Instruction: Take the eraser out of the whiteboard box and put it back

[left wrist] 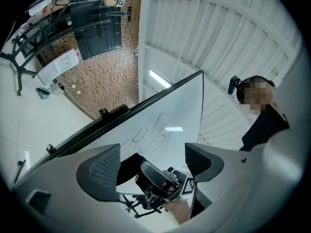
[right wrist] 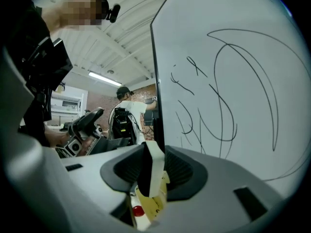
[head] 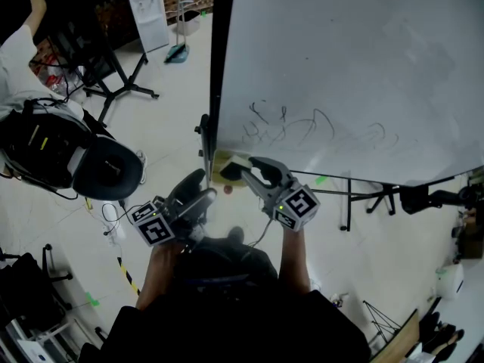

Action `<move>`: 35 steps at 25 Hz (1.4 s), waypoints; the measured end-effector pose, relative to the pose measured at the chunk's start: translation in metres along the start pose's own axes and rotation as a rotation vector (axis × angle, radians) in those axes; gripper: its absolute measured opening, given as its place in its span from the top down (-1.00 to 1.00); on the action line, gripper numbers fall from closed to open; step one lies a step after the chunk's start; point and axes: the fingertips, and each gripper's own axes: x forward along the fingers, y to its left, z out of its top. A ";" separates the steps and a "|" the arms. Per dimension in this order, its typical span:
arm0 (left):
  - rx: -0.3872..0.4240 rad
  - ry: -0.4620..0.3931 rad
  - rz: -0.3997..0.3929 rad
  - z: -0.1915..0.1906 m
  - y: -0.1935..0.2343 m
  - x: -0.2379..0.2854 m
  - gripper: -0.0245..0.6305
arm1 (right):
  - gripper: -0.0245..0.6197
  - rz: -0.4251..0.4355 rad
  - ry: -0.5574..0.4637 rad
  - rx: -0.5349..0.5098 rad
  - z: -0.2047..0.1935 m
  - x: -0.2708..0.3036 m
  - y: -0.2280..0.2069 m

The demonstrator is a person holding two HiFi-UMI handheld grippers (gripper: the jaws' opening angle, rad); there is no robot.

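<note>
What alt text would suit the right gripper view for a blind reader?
The right gripper clamps a white eraser between its dark jaws, above a yellow box. A scribbled whiteboard fills the right side.

We see the eraser (right wrist: pixel 149 171), white with a dark felt side, upright on its edge between the right hand-held gripper (head: pixel 246 169) pads, just over the yellow whiteboard box (right wrist: pixel 151 205)

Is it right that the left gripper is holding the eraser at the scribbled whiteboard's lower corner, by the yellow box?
No, the side is wrong. The right gripper holds the eraser, as the right gripper view shows. The left gripper is open and empty. The rest is right: it is at the scribbled whiteboard's lower corner, by the yellow box.
</note>
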 end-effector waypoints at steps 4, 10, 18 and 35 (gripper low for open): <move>-0.001 0.000 0.000 0.000 0.001 0.000 -0.32 | 0.45 -0.012 0.022 -0.004 -0.008 0.004 -0.001; -0.002 -0.007 0.003 0.002 0.002 -0.002 -0.32 | 0.45 -0.011 0.067 -0.024 -0.021 0.007 -0.001; -0.003 -0.014 0.012 0.003 0.005 -0.005 -0.32 | 0.45 -0.015 0.096 -0.043 -0.031 0.014 0.000; -0.007 -0.018 0.023 0.005 0.011 -0.004 -0.32 | 0.45 0.004 0.187 -0.090 -0.067 0.026 -0.002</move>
